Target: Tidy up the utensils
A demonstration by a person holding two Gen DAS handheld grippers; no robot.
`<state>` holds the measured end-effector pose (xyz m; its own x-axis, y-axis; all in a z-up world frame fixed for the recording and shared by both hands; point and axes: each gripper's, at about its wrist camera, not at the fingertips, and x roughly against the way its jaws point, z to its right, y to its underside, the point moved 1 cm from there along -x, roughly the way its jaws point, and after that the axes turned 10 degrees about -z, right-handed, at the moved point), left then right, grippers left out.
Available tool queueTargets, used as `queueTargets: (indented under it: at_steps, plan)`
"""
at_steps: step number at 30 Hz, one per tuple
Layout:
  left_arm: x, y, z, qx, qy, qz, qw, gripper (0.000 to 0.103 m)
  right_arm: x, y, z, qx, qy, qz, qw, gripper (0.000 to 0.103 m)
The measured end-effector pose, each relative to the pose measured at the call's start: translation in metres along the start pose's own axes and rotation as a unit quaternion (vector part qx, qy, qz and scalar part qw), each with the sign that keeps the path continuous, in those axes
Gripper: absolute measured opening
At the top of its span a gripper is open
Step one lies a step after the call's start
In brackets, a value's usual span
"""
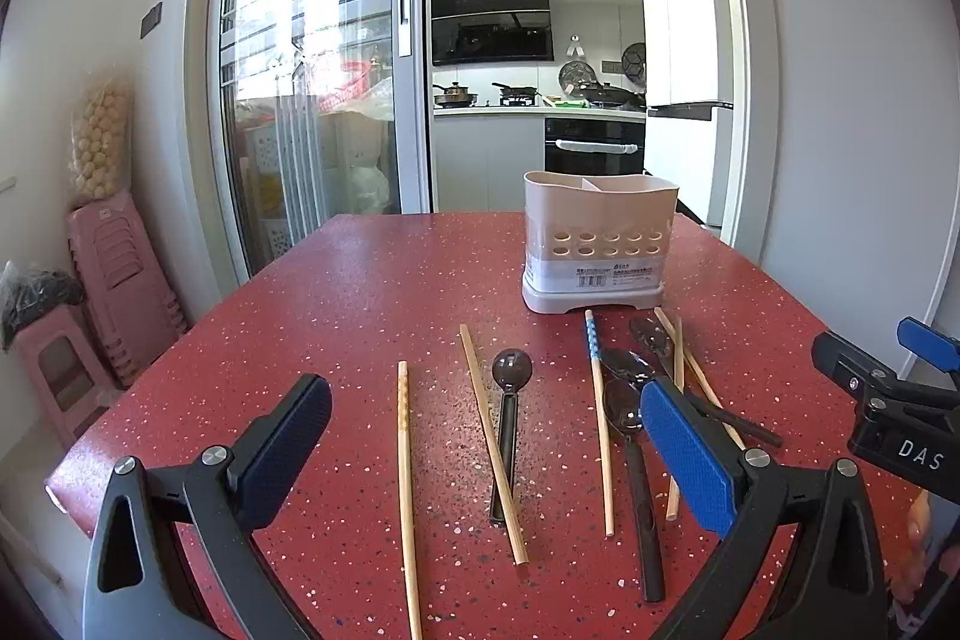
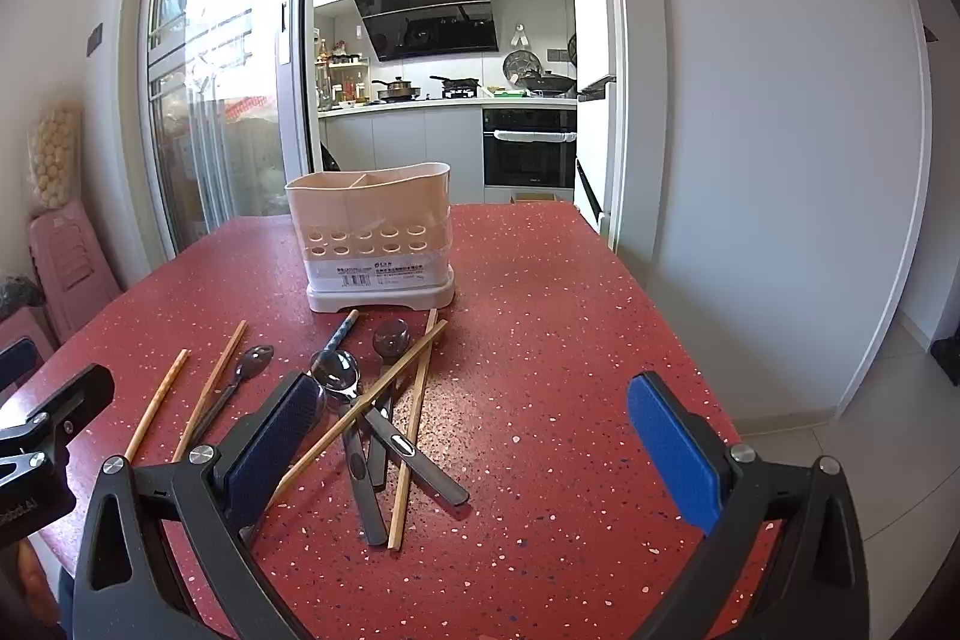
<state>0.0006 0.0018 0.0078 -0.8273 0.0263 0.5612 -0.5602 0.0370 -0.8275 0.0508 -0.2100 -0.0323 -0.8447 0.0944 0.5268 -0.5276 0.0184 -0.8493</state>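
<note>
A cream utensil holder (image 1: pixel 597 241) with two compartments stands on the red table (image 1: pixel 336 292); it also shows in the right wrist view (image 2: pixel 375 235). Wooden chopsticks (image 1: pixel 493 442) and dark spoons (image 1: pixel 507 400) lie scattered in front of it. A pile of spoons (image 2: pixel 360 418) and crossed chopsticks (image 2: pixel 414 418) lies near the right gripper's left finger. My left gripper (image 1: pixel 486 436) is open and empty above the utensils. My right gripper (image 2: pixel 480 436) is open and empty, over bare table right of the pile. The right gripper also shows in the left wrist view (image 1: pixel 888 388).
The table's left edge (image 1: pixel 138 388) drops to pink stacked stools (image 1: pixel 114 292). A glass sliding door (image 1: pixel 312 58) and a kitchen doorway lie behind the table. A white wall (image 2: pixel 780 130) and tiled floor (image 2: pixel 870 418) are to the right.
</note>
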Motion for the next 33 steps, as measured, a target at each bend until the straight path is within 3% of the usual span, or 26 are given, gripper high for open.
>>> queueTargets:
  at_steps: [33]
  plan:
    - [0.0029,-0.002,-0.0017,0.005,0.001,0.005,1.0,0.103,0.0039,0.0019,-0.0035,-0.004,0.003,0.011,1.0,0.103]
